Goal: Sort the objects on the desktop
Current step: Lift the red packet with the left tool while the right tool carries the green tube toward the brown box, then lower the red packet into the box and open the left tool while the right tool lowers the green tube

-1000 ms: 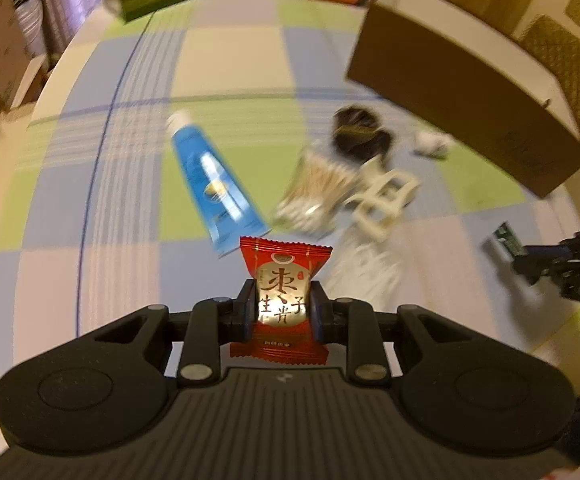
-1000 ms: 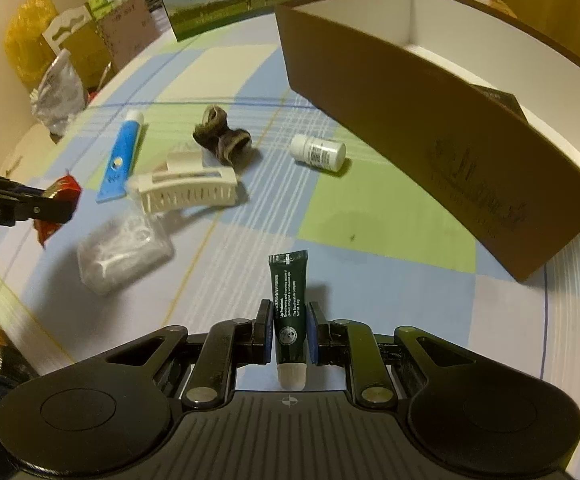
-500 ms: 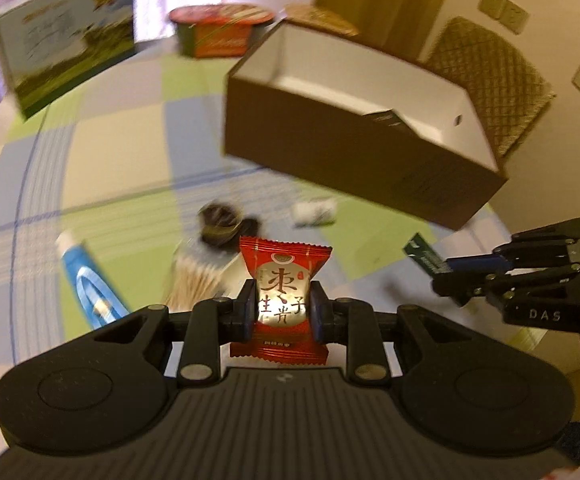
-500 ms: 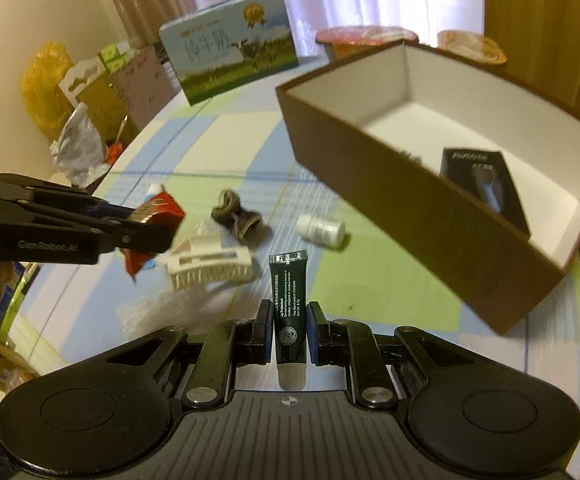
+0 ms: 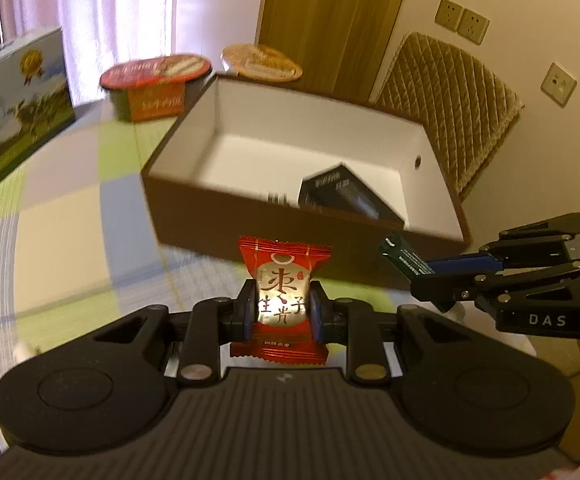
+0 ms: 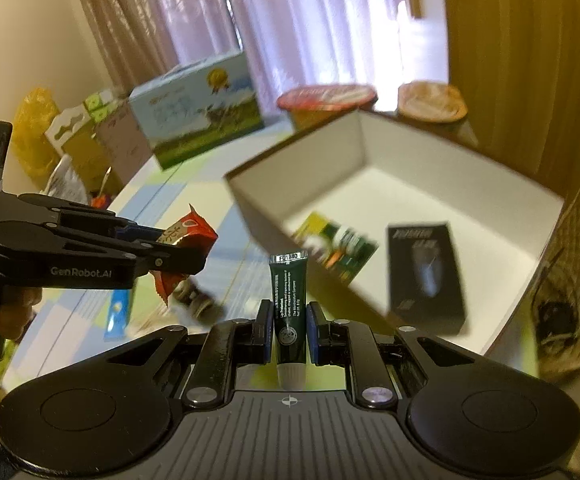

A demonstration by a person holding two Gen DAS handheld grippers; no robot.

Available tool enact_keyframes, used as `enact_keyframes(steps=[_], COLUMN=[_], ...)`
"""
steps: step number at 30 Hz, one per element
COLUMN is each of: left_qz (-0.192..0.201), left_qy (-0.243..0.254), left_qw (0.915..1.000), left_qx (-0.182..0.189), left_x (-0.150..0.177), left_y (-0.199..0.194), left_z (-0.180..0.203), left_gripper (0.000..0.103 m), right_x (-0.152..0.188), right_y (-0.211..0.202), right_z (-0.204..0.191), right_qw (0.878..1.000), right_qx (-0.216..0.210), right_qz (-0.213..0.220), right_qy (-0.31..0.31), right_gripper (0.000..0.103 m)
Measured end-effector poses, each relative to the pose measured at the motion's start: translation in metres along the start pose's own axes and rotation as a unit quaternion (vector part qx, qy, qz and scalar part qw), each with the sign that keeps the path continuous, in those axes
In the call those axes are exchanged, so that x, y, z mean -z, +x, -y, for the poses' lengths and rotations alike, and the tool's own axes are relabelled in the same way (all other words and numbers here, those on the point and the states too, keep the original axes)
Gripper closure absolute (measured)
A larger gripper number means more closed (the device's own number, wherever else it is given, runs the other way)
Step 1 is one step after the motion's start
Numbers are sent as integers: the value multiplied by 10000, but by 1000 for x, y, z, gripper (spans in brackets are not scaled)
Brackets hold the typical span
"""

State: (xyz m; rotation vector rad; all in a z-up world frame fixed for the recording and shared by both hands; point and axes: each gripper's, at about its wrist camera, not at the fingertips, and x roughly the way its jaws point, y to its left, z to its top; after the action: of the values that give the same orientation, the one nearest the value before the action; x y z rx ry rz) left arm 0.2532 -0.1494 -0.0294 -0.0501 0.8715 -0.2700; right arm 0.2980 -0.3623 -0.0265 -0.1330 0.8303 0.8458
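The left gripper (image 5: 282, 311) is clamped on a red snack packet (image 5: 283, 303), its pads pressing the packet's middle so the crimped top edge stands upright above the fingers and the bottom edge hangs below them. The right gripper (image 6: 288, 330) is closed on a dark green tube (image 6: 289, 312), held upright with the flat crimped end up and the pale cap pointing down below the pads.

From the left wrist view, the packet sits just in front of the near wall of the brown box (image 5: 225, 216), and the right gripper reaches in from the right side, its fingers level, the tube's end aimed toward the box's near right corner. From the right wrist view, the left gripper comes in from the left, held roughly level and gripped by a partly visible hand (image 6: 7, 308), the packet short of the box's wall.

Both grippers hang above the checked tablecloth (image 5: 65, 216). Inside the box lie a black carton (image 6: 424, 276) and a blurred green-and-yellow packet (image 6: 340, 246). Beyond the box stand two lidded bowls (image 5: 157, 86) and a milk carton (image 5: 13, 108). A blue tube (image 6: 117, 312) lies on the cloth beneath the left gripper.
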Motion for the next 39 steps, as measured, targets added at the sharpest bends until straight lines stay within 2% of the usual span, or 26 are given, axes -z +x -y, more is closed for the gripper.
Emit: enact_keyframes(steps=[9,18,26,30,39], left_qz=[199,-120,-581,-844,-1173], left_qy=[143,210,44,95,66], left_qw=[9997,9996,9982,9959,9913], left_qx=[40,-147,-160,-312,-593], left_x=[-65,-116,-141,-146,-150], left_y=[39,113,179,207,251], left_z=[9,12,-4,-9,-25], left_gripper=[81,81,81,81,80], right_x=[-50,-80,-89,-91,-95], right_y=[25,77,120,131,145], right_z=[60,130,167,176,181], right_qw=[9985,9946,9883,9850,9829], right_qx=[472,913,1040,1083,1078], right_qz=[60,-451,-1115,-1343,-1490], right_qy=[-267,-215,-60,-17,31], right_gripper=[89,89,89,89,89])
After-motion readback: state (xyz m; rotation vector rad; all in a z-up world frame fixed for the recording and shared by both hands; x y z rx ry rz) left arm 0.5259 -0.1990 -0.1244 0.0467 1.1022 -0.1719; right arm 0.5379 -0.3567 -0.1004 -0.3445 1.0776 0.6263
